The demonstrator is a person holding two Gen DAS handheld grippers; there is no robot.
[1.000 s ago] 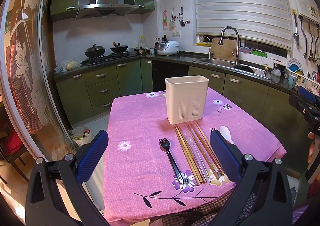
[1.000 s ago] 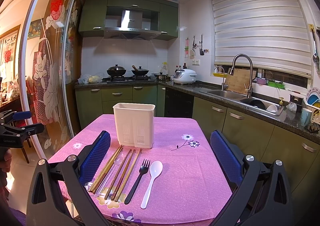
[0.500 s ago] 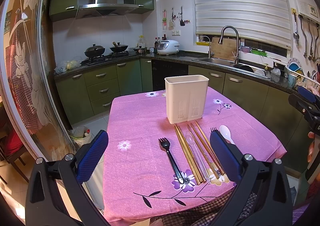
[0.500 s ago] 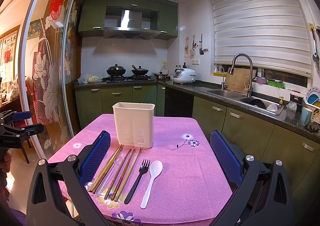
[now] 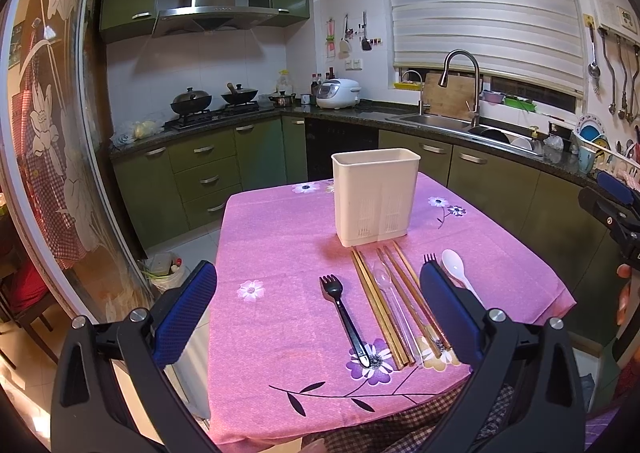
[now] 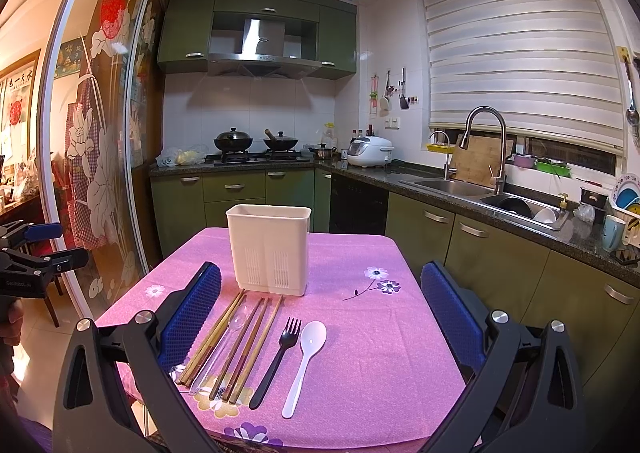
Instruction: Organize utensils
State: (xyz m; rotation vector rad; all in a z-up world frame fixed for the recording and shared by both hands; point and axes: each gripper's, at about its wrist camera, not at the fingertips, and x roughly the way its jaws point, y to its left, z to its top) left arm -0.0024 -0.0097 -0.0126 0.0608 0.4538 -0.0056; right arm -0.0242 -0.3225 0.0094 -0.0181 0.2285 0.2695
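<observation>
right wrist: right gripper (image 6: pixel 320 317) agape above utensils (image 6: pixel 256 349)

- No real change: left gripper (image 5: pixel 318 307) and right gripper (image 6: pixel 320 315) hang wide apart as before
- Utensils, white caddy (image 6: pixel 270 255) unmoved on pink tablecloth (image 6: pixel 360 353)

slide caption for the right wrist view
Open right hand-held gripper faces utensils lying before a white holder on pink tablecloth.
</observation>
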